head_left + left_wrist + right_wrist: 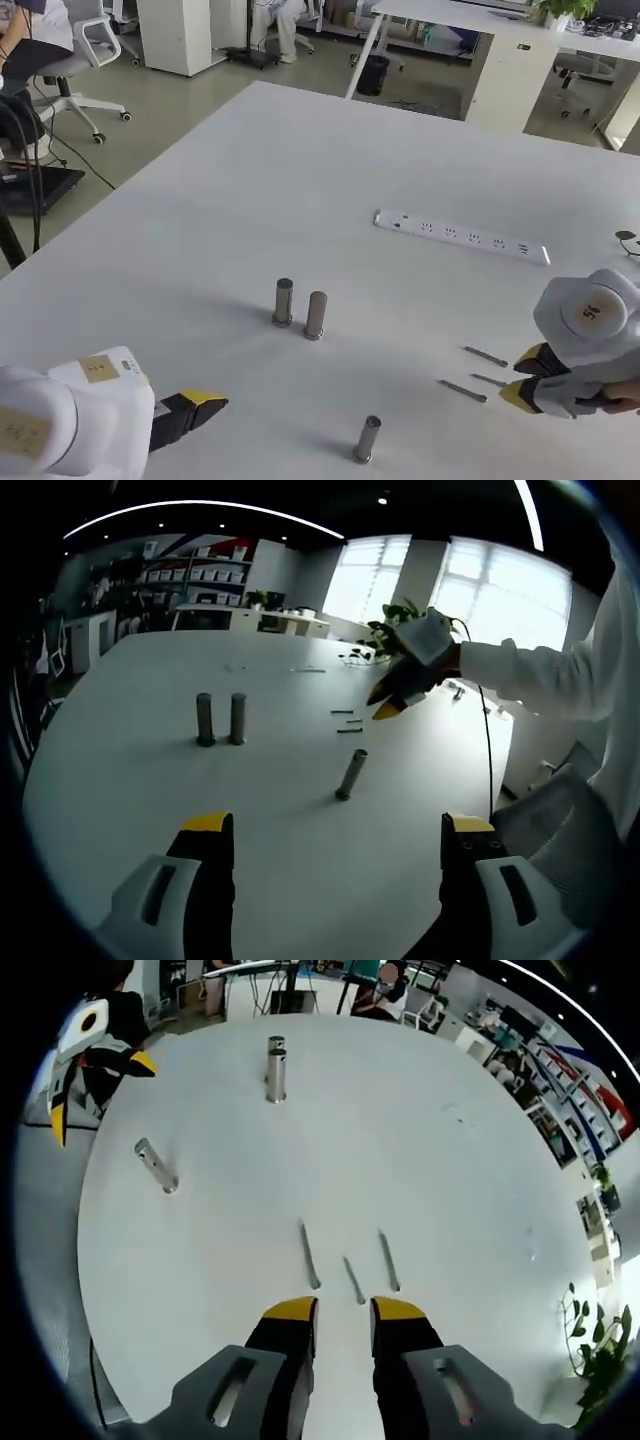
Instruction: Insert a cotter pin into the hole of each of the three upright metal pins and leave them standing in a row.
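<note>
Surface: white table (300,180); power strip (462,236) at 2 o'clock from the paired pins.
Metal pins (284,302): two upright side by side; third pin (367,439) stands alone at 5 o'clock from them.
Cotter pins (486,356): three lying flat, just beside the right jaws.
Left gripper (338,825): jaws wide apart, empty.
Right gripper (343,1310): jaws narrowly apart, empty.

A broad white table (300,150) takes up the foreground, a white power strip (460,236) lying flat on it; beyond its far edge lies a grey-green floor (180,110); a white office chair (85,45) on castors stands at the left, near a white cabinet (175,35); a white desk (490,40) and a black bin (372,74) stand further right; in the left gripper view tall windows (450,580) let in daylight, stocked shelves (190,575) stand at the back, and a strip light (200,505) glows overhead.
</note>
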Tool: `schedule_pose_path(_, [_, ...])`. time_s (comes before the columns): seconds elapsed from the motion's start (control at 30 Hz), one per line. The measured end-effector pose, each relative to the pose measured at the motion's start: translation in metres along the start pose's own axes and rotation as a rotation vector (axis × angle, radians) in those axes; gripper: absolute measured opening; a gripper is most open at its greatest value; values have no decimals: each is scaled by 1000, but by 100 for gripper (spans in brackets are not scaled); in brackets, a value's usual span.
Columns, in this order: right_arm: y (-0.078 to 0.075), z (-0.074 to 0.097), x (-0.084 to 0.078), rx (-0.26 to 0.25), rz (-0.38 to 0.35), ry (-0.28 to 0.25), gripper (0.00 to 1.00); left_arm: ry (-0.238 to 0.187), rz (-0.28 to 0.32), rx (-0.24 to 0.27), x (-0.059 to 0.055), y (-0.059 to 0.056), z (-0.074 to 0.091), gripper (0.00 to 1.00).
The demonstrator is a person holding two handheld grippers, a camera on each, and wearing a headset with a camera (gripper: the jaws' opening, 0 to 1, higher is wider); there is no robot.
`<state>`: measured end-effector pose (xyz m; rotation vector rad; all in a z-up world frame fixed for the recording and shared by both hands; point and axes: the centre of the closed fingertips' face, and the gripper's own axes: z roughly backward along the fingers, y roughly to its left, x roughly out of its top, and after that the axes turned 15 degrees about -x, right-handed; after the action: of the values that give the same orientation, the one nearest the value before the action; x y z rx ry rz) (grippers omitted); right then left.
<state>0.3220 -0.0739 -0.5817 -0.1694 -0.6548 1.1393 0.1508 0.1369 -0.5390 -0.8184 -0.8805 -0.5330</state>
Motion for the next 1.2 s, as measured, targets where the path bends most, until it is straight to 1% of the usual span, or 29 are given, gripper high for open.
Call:
schedule_pose_path(0.07, [1, -4, 2, 20, 16, -12, 13, 4, 0, -5, 0, -1, 0, 83])
schedule_pose_path(0.2, [-1, -13, 1, 32, 24, -1, 12, -1, -1, -7, 2, -3, -1, 81])
schedule_pose_path(0.23, [-2, -18, 0, 38, 32, -2, 11, 2, -2, -7, 2, -3, -2, 81])
schedule_pose_path(0.3, [-2, -23, -6, 50, 43, 24, 11, 6, -5, -8, 2, -4, -2, 81])
schedule_pose_path(0.37, [-2, -28, -7, 62, 53, 21, 10, 12, -4, -10, 1, -4, -2, 80])
schedule_pose_path(0.4, [-1, -29, -8, 69, 48, 28, 9, 16, -1, -9, 0, -4, -3, 80])
schedule_pose_path(0.5, [-1, -30, -10, 72, 51, 38, 7, 29, -9, -12, -3, -6, -4, 78])
schedule_pose_path(0.63, [1, -31, -7, 85, 62, 22, 6, 33, -4, -17, -5, -7, -5, 78])
schedule_pose_path(0.73, [3, -31, -6, 92, 100, 17, 5, 40, -5, -19, -6, -8, -6, 78])
schedule_pose_path(0.87, [4, -31, -6, 102, 111, 21, 3, 52, -4, -22, -7, -7, -6, 78])
schedule_pose_path(1.03, [5, -30, -6, 116, 85, 36, 1, 46, -1, -32, -7, -9, -8, 77])
schedule_pose_path(1.2, [6, -30, -6, 128, 61, 44, 0, 55, -2, -33, -8, -9, -8, 77])
